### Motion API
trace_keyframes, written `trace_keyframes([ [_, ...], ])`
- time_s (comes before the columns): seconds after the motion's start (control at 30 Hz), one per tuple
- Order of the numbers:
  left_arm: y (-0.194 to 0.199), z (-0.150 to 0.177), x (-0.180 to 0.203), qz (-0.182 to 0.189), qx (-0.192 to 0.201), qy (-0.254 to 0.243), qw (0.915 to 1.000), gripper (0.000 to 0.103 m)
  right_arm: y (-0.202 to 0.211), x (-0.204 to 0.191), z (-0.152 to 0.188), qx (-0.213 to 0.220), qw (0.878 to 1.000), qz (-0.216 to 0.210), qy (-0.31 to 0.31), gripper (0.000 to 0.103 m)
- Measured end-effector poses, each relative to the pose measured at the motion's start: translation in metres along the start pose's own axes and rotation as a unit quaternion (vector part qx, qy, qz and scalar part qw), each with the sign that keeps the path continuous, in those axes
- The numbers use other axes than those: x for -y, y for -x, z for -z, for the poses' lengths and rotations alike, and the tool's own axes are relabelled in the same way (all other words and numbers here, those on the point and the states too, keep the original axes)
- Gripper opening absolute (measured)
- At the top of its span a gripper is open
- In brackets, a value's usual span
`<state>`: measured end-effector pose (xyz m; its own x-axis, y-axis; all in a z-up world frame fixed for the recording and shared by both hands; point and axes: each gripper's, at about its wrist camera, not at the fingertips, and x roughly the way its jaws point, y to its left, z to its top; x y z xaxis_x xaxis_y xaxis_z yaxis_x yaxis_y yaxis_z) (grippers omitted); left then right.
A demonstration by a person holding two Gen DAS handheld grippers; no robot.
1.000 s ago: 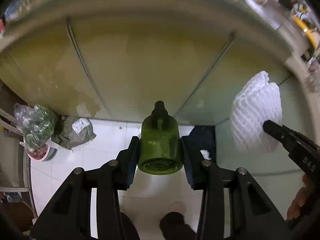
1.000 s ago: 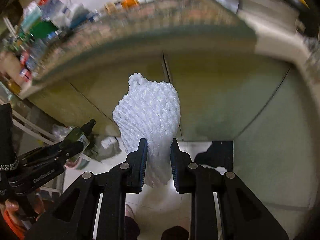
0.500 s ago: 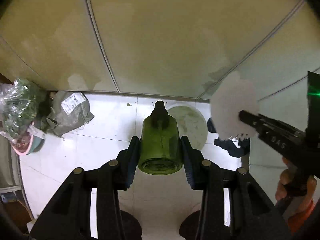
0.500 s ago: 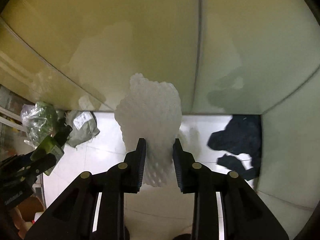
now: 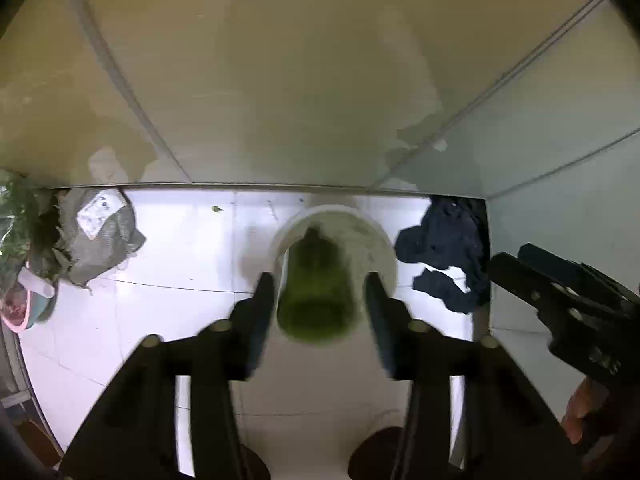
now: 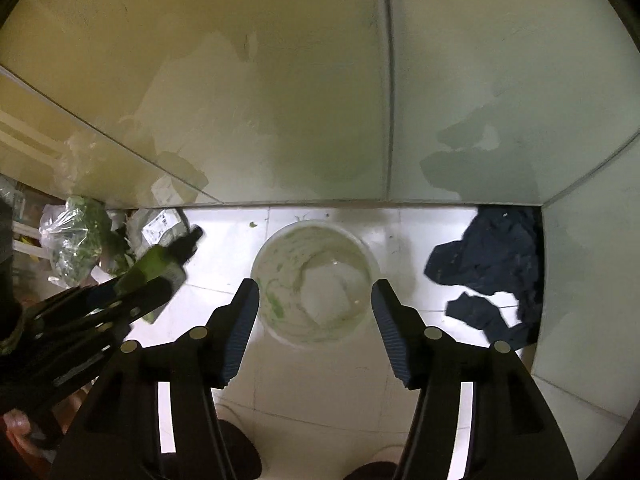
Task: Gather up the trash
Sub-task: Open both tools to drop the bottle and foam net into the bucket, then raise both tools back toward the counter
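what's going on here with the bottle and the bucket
A person is dropping trash into a white bucket on the floor with a tool in each hand. The left tool is opening, and the green bottle sits blurred between its fingers with a gap on each side, right over the bucket. The right tool is opening too, with nothing between its fingers; a white lump already lies in the bucket.
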<state>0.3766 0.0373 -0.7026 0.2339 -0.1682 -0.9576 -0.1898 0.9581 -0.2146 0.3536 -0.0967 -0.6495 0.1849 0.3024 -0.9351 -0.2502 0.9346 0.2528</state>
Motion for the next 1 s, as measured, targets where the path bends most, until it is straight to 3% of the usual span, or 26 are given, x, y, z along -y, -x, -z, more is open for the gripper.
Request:
trace_keyframes([
  [0.03, 0.000, -0.002, 0.000, 0.006, -0.005, 0.003, 1.0000, 0.069, 0.004, 0.001, 0.000, 0.003, 1.000, 0.001, 0.001, 0.055],
  [0.07, -0.001, -0.004, -0.002, 0.010, 0.000, 0.005, 0.9999, 0.070, 0.010, 0.002, 0.000, 0.007, 1.000, 0.001, 0.001, 0.055],
  [0.27, 0.029, -0.004, 0.006, -0.012, 0.002, -0.008, 0.9999, 0.070, 0.041, -0.004, -0.002, 0.016, 1.000, 0.006, -0.004, 0.055],
  [0.4, 0.073, 0.000, 0.013, -0.033, 0.011, -0.024, 0.9991, 0.070, 0.069, -0.012, -0.007, 0.022, 1.000, -0.002, -0.009, 0.055],
  [0.7, 0.217, -0.006, 0.029, -0.044, 0.062, -0.050, 0.9959, 0.070, 0.174, -0.049, -0.020, 0.054, 0.999, -0.001, 0.006, 0.055],
  [0.87, 0.321, -0.015, 0.038, -0.030, 0.113, -0.054, 0.9917, 0.070, 0.249, -0.073, -0.027, 0.085, 0.996, 0.005, 0.016, 0.055],
  [1.0, 0.408, -0.021, 0.041, -0.018, 0.168, -0.072, 0.9830, 0.070, 0.320, -0.099, -0.031, 0.127, 0.992, 0.009, 0.019, 0.055],
])
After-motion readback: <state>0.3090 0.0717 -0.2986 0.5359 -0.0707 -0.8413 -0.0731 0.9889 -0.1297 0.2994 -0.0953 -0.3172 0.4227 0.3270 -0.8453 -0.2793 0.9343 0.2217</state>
